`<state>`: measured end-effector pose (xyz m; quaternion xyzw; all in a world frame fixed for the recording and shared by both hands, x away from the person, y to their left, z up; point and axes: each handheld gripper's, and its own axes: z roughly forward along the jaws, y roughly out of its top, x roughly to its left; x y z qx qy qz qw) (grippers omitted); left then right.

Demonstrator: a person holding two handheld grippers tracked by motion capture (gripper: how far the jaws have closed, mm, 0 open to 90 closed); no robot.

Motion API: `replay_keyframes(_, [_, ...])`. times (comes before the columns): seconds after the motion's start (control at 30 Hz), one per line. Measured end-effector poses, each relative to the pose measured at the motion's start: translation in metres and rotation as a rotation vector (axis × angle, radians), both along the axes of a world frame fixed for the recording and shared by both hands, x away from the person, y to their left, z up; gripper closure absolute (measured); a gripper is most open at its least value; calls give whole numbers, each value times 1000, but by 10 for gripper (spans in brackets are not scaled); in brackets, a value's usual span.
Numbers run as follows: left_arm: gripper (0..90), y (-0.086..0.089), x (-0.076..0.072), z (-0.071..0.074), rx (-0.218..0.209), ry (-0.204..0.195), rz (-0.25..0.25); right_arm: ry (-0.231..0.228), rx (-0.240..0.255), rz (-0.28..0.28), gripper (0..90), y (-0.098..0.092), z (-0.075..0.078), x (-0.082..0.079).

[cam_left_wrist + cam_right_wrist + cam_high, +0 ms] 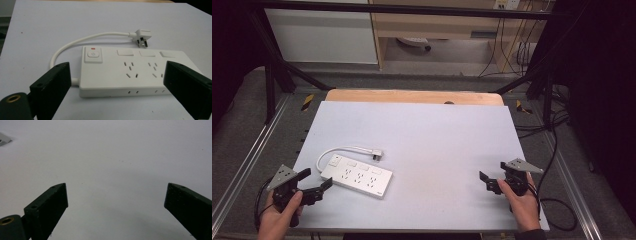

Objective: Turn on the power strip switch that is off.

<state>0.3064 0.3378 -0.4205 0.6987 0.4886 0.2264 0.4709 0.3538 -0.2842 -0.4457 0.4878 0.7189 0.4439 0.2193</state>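
A pale grey table (422,130) was seen. The power strip (357,176) lay lower left, untouched; nothing was yet done. Left gripper (316,182) and right gripper (486,181) were held wide open, empty.

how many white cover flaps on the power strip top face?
3, in a row along the far edge of the power strip, right of its power button: near, middle, far right.

Power strip (130,75) right end hidden behind jaw; socket count unclear.
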Motion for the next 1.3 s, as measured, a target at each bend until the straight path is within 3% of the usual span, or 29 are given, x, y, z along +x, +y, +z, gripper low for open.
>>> replay_keyframes(0.87, [66, -4, 0, 3, -50, -9, -39, 2, -17, 41, 47, 7, 3, 1])
replay_keyframes(1.3, [65, -7, 0, 3, -46, -9, -53, 20, -15, 39, 48, 8, 3, 2])
